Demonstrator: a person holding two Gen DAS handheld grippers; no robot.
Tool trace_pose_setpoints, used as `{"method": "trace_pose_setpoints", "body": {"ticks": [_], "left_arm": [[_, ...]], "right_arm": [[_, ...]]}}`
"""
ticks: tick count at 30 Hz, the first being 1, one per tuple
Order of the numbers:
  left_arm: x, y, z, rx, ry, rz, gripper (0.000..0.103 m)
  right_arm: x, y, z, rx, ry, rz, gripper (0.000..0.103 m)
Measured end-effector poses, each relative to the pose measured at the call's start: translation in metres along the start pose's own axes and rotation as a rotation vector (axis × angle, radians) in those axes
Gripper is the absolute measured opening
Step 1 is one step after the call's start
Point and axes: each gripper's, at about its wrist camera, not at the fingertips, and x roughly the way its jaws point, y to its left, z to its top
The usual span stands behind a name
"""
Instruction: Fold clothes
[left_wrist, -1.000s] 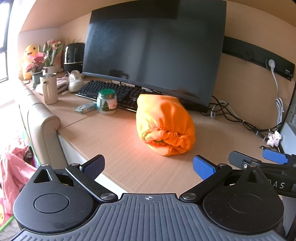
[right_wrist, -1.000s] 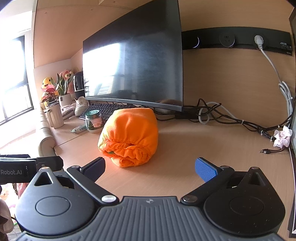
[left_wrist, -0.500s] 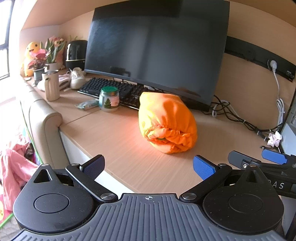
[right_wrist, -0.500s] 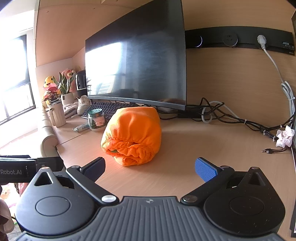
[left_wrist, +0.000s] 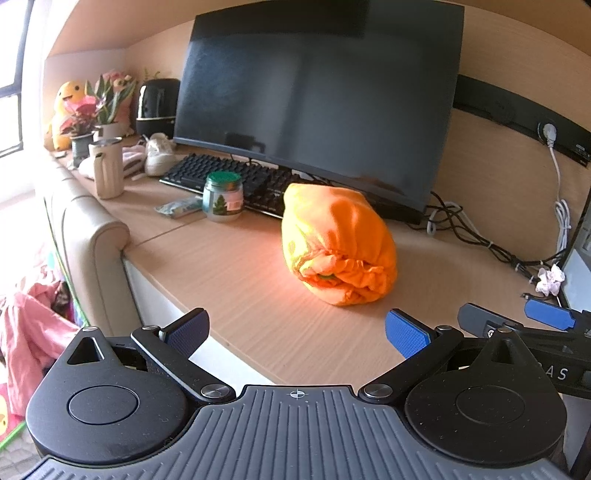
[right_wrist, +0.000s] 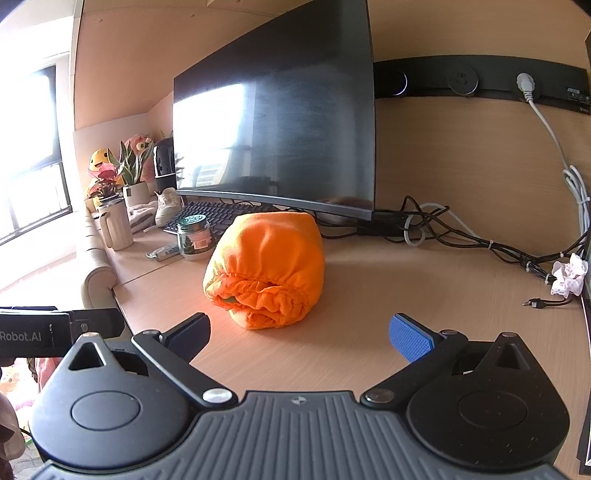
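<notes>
Left wrist view: left claw (left_wrist: 295, 328) spread wide, empty, hovering over the bench (left_wrist: 236, 273) edge. Orange bundle (left_wrist: 338, 243), rolled and folded, lies on the bench at 12 o'clock, well clear of both pads, just in front of the monitor (left_wrist: 317, 92). Jar (left_wrist: 222, 197) at 11 o'clock, beside the keyboard (left_wrist: 225, 177). Right claw's blue pad visible at 3 o'clock.

Right wrist view: right claw (right_wrist: 300, 334) also spread wide, empty. Bundle (right_wrist: 267, 266) at 12 o'clock, near the pads but apart from them, gathered hem facing the camera. Cables (right_wrist: 461, 236) at 2 o'clock.
</notes>
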Motion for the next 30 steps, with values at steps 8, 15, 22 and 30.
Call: {"method": "trace_pose_setpoints", "body": {"ticks": [8,15,22,30], "left_arm": [[0.0004,-0.0012,0.0001,0.01,-0.003,0.006,0.103],[-0.0017,-0.0013,0.0024,0.011,-0.018,0.013,0.103],[0.0001,-0.0041,0.0041,0.023,-0.021,0.012,0.103],[0.0051,-0.0058,0.0055,0.025,-0.006,-0.003,0.103]], "right_arm": [[0.0011,-0.0018,0.0015,-0.003,-0.008,-0.01,0.103],[0.0011,-0.0035,0.0037,-0.014,-0.023,-0.021,0.103],[-0.0002,-0.0053,0.0055,-0.016,-0.03,-0.021,0.103],[-0.0015,-0.0082,0.0068,-0.014,-0.037,-0.03,0.103]]}}
